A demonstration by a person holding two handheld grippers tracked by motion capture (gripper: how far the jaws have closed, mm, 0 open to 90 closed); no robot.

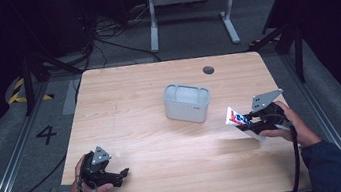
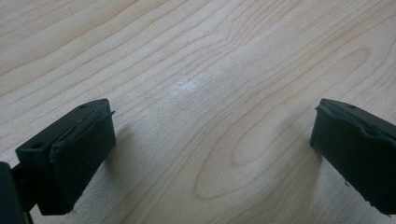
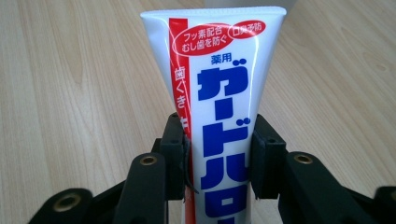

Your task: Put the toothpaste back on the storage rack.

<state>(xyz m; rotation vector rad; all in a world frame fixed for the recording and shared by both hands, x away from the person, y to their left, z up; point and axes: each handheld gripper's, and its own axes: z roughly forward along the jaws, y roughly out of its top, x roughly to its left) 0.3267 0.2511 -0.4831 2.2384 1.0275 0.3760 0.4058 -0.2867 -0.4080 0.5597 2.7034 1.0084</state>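
Right gripper [image 3: 217, 154] clenched on a white toothpaste tube [image 3: 219, 102], flat end toward the grey tub [image 1: 187, 102], apparently lifted off the table [image 1: 168, 167], left gripper [image 2: 212, 154] released, jaws wide over bare wood.

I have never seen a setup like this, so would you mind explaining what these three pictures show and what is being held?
A person sits at a wooden table and holds a hand-operated gripper in each hand. The high view looks down on the table from above the person's side. The other two pictures come from small cameras riding on the grippers, each looking along its own black fingers.

The left gripper is open with nothing between its fingers, close above bare wood; in the high view it sits near the table's front left corner. The right gripper is shut on a white toothpaste tube with blue and red print, its flat crimped end pointing away. A light grey container stands on the table near its middle.
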